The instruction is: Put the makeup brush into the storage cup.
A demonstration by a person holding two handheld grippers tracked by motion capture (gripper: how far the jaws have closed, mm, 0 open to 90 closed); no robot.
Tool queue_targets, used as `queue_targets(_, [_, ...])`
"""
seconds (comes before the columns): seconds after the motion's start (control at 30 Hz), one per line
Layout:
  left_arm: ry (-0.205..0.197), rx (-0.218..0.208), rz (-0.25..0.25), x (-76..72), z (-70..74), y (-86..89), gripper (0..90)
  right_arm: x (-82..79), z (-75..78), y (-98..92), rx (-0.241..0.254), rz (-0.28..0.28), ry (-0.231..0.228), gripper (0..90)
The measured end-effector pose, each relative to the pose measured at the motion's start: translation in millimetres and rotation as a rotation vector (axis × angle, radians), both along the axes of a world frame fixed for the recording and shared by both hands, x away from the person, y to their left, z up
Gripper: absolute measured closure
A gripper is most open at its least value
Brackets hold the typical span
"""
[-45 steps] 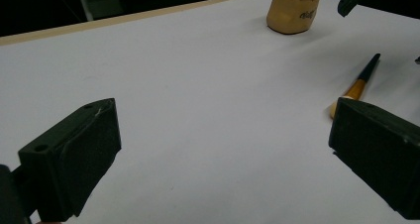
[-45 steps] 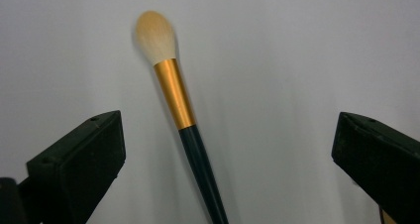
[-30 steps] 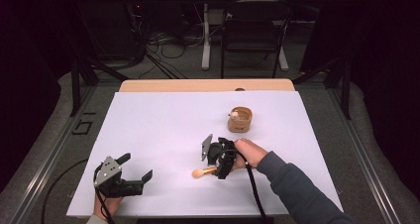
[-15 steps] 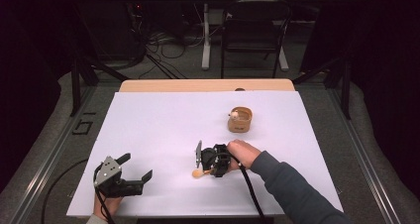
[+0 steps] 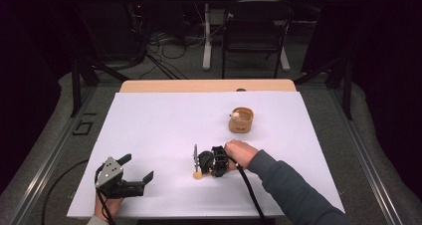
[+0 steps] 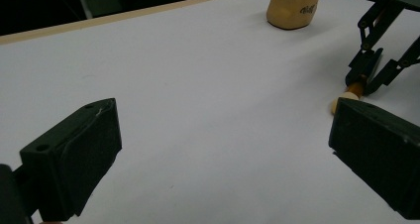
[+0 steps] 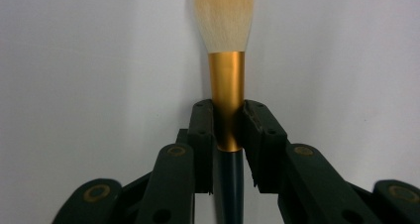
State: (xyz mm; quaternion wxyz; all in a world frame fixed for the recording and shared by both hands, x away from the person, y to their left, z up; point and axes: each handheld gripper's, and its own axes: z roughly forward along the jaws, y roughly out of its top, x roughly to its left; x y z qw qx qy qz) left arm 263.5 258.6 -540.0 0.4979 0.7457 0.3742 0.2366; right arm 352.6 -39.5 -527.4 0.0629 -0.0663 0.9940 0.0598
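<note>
1. The right tongs (image 7: 228,130) have their jaws closed on the gold collar of a brush (image 7: 226,80), just below the pale bristles. Pads press on both sides and the dark handle runs back between the linkages.
2. From the high view, the right tongs (image 5: 199,161) sit low over the white worktop (image 5: 149,130), near its front middle, with the brush tip (image 5: 197,174) poking out beside them, at or just above the sheet.
3. This looks like the pick-up step: the grip is made, and whether the brush has left the surface I cannot tell.
4. A tan cup (image 5: 241,120) stands farther back and to the right, well apart from the brush, with something pale already in it. That is my pick for the destination.
5. The next move calls for a clean lift, a swing toward the cup, and a tilt so the handle goes in first. The grip sits near the bristle end, so the long handle may swing.
6. The left tongs (image 5: 133,171) rest at the near left corner with jaws spread wide, holding nothing and touching nothing.
7. Through the left gripper view, the brush (image 6: 346,96) and the right tongs (image 6: 369,73) show beyond the wide-apart pads (image 6: 74,149), with the cup (image 6: 293,7) at the top edge.
</note>
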Motion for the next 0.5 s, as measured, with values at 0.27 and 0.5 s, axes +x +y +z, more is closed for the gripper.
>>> queue_targets(0.27, [0.000,-0.001,-0.002,-0.2,0.1,0.1,0.0,-0.6,0.0,6.0,-0.047,0.022,-0.004,77.1])
queue_targets(0.5, [0.002,0.001,0.001,0.3,0.0,0.7,0.0,-2.7,4.8,3.6,-0.034,0.031,-0.013,77.4])
